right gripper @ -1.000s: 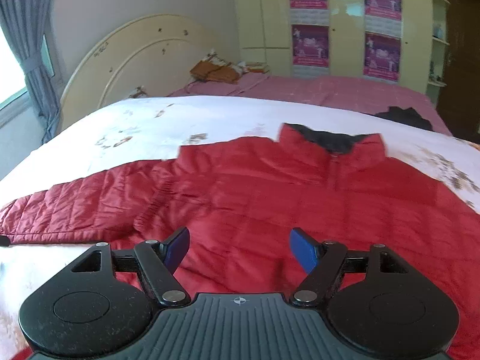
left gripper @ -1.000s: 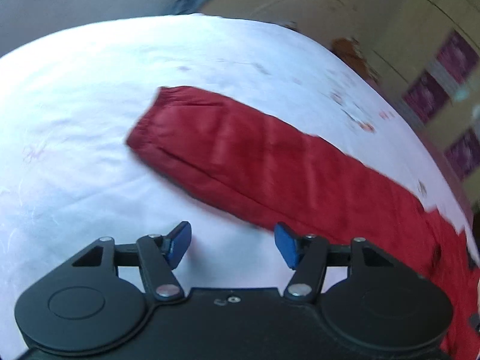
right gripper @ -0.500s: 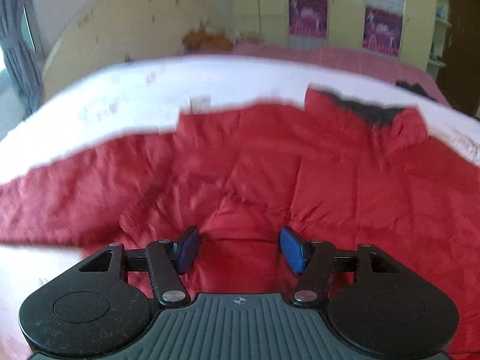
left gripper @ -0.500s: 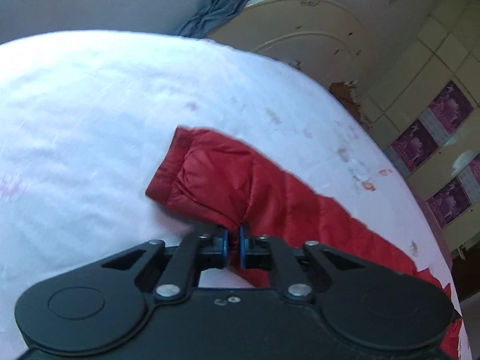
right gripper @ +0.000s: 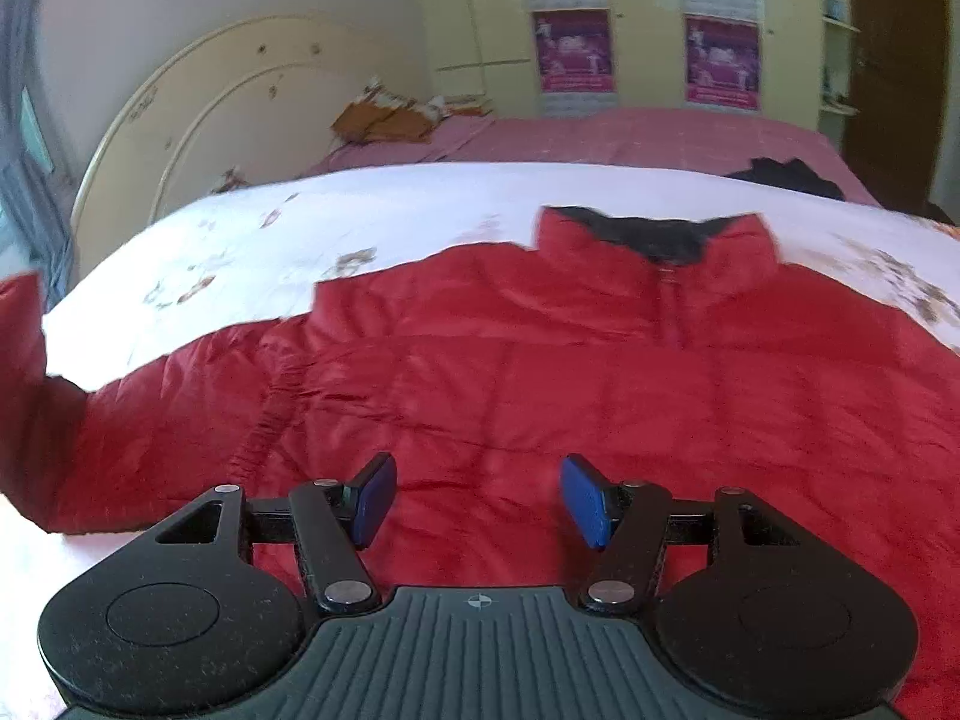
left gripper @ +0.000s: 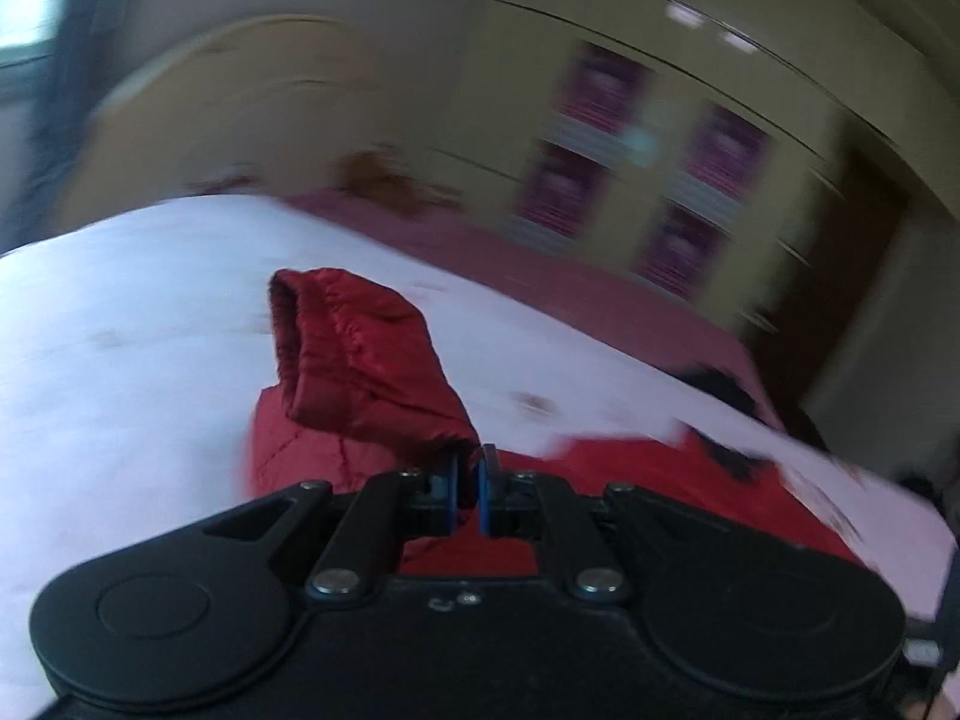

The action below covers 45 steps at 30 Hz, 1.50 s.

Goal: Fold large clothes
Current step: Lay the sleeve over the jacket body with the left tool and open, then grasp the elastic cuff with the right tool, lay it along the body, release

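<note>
A red quilted jacket [right gripper: 540, 372] lies spread front-up on a white bedsheet [right gripper: 288, 240], its dark-lined collar [right gripper: 654, 240] at the far side. My left gripper [left gripper: 469, 489] is shut on the jacket's sleeve [left gripper: 354, 360] and holds the cuff end lifted off the sheet; the rest of the jacket [left gripper: 660, 468] shows to the right. The lifted sleeve also shows at the left edge of the right wrist view [right gripper: 21, 348]. My right gripper [right gripper: 477, 501] is open and empty, low over the jacket's body.
A cream headboard [right gripper: 198, 114] stands at the far left. A pink sheet [right gripper: 630, 138] covers the far bed, with a brown cloth [right gripper: 384, 117] and a dark garment [right gripper: 786, 174] on it. A wardrobe with posters [right gripper: 648, 54] is behind.
My left gripper closed on the sleeve near the cuff and has lifted and swung it toward the jacket body. My right gripper moved lower and closer over the jacket, still open.
</note>
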Available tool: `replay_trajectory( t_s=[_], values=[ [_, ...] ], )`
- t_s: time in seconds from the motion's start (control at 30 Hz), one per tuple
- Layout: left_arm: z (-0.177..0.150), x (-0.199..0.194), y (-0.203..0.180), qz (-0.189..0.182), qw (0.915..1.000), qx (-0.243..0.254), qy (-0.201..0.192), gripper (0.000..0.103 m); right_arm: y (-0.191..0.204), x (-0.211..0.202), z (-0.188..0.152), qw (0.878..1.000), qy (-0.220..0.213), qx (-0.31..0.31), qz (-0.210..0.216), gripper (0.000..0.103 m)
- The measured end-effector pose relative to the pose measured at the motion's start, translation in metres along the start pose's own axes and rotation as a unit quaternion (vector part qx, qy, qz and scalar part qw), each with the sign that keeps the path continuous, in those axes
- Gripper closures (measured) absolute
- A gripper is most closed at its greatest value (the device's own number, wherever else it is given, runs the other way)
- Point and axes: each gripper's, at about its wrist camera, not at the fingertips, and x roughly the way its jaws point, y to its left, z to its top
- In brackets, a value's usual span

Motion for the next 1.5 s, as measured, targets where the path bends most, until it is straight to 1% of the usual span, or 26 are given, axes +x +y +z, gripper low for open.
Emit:
replay_trajectory(
  t_s=[0.1, 0.23, 0.33, 0.4, 0.43, 0.47, 0.5, 0.53, 0.57, 0.6, 0.63, 0.67, 0.73, 0.8, 0.93, 0.97, 1.0, 1.03, 1.07, 1.13, 1.17, 1.2, 1.3, 1.37, 1.43, 1.5],
  values=[
    [-0.014, 0.027, -0.058, -0.051, 0.9968, 0.055, 0.027, 0.097, -0.022, -0.017, -0.005, 1.0, -0.004, 0.014, -0.011, 0.042],
    [-0.046, 0.063, -0.128, -0.103, 0.9843, 0.126, 0.069, 0.097, -0.052, -0.042, -0.013, 0.999, -0.012, 0.035, -0.032, 0.042],
    [-0.073, 0.081, -0.161, -0.117, 0.9727, 0.176, 0.095, 0.097, -0.075, -0.056, -0.018, 0.998, -0.014, 0.053, -0.043, 0.042],
    [-0.088, 0.089, -0.175, -0.118, 0.9669, 0.195, 0.115, 0.096, -0.086, -0.063, -0.021, 0.997, -0.012, 0.066, -0.041, 0.042],
    [-0.096, 0.094, -0.181, -0.115, 0.9624, 0.209, 0.13, 0.093, -0.091, -0.066, -0.021, 0.996, -0.012, 0.073, -0.039, 0.042],
    [-0.103, 0.094, -0.183, -0.111, 0.9599, 0.218, 0.138, 0.083, -0.095, -0.067, -0.021, 0.996, -0.013, 0.082, -0.036, 0.042],
    [-0.107, 0.097, -0.19, -0.108, 0.9578, 0.225, 0.142, 0.076, -0.098, -0.069, -0.021, 0.995, -0.015, 0.09, -0.031, 0.042],
    [-0.108, 0.096, -0.189, -0.107, 0.9568, 0.23, 0.142, 0.076, -0.101, -0.07, -0.02, 0.995, -0.018, 0.099, -0.024, 0.042],
    [-0.108, 0.092, -0.188, -0.102, 0.9572, 0.233, 0.138, 0.067, -0.102, -0.071, -0.019, 0.994, -0.02, 0.106, -0.018, 0.033],
    [-0.109, 0.084, -0.185, -0.095, 0.9582, 0.235, 0.132, 0.049, -0.102, -0.07, -0.017, 0.993, -0.021, 0.112, -0.012, 0.025],
    [-0.106, 0.077, -0.18, -0.086, 0.9604, 0.235, 0.123, 0.041, -0.1, -0.068, -0.015, 0.993, -0.024, 0.113, -0.008, 0.016],
    [-0.103, 0.069, -0.177, -0.076, 0.9634, 0.232, 0.111, 0.033, -0.098, -0.066, -0.013, 0.993, -0.027, 0.111, -0.001, 0.016],
    [-0.097, 0.058, -0.163, -0.051, 0.9678, 0.23, 0.089, 0.032, -0.09, -0.058, -0.007, 0.994, -0.026, 0.102, 0.007, 0.016],
    [-0.091, 0.048, -0.147, -0.023, 0.9705, 0.226, 0.081, 0.032, -0.082, -0.045, -0.001, 0.995, -0.019, 0.096, 0.018, 0.016],
    [-0.09, 0.033, -0.105, 0.043, 0.9753, 0.199, 0.086, 0.033, -0.065, -0.017, 0.006, 0.996, 0.002, 0.08, 0.034, 0.016],
    [-0.092, 0.031, -0.095, 0.057, 0.9758, 0.19, 0.093, 0.033, -0.062, -0.01, 0.008, 0.997, 0.007, 0.074, 0.038, 0.019],
    [-0.095, 0.029, -0.087, 0.067, 0.9758, 0.183, 0.099, 0.033, -0.056, -0.004, 0.008, 0.997, 0.012, 0.064, 0.036, 0.027],
    [-0.099, 0.03, -0.079, 0.078, 0.9752, 0.177, 0.107, 0.033, -0.051, 0.002, 0.007, 0.998, 0.023, 0.053, 0.031, 0.053],
    [-0.102, 0.033, -0.074, 0.088, 0.9745, 0.172, 0.113, 0.035, -0.046, 0.008, 0.007, 0.998, 0.035, 0.042, 0.022, 0.064],
    [-0.106, 0.044, -0.068, 0.102, 0.9738, 0.16, 0.126, 0.035, -0.041, 0.012, 0.006, 0.999, 0.039, 0.028, 0.018, 0.067],
    [-0.107, 0.048, -0.066, 0.103, 0.9744, 0.153, 0.129, 0.035, -0.04, 0.012, 0.007, 0.999, 0.042, 0.026, 0.023, 0.084],
    [-0.107, 0.055, -0.067, 0.104, 0.9756, 0.143, 0.13, 0.035, -0.04, 0.008, 0.008, 0.998, 0.039, 0.03, 0.031, 0.085],
    [-0.101, 0.069, -0.068, 0.105, 0.9799, 0.123, 0.116, 0.035, -0.042, -0.018, 0.02, 0.999, -0.016, 0.028, 0.017, 0.085],
    [-0.098, 0.077, -0.069, 0.103, 0.9813, 0.122, 0.108, 0.036, -0.052, -0.04, 0.03, 0.998, -0.047, 0.031, 0.006, 0.085],
    [-0.097, 0.084, -0.069, 0.102, 0.9813, 0.131, 0.098, 0.042, -0.064, -0.059, 0.037, 0.997, -0.072, 0.032, -0.015, 0.085],
    [-0.098, 0.093, -0.071, 0.101, 0.9801, 0.143, 0.094, 0.054, -0.08, -0.075, 0.038, 0.995, -0.087, 0.038, -0.038, 0.085]
  ],
)
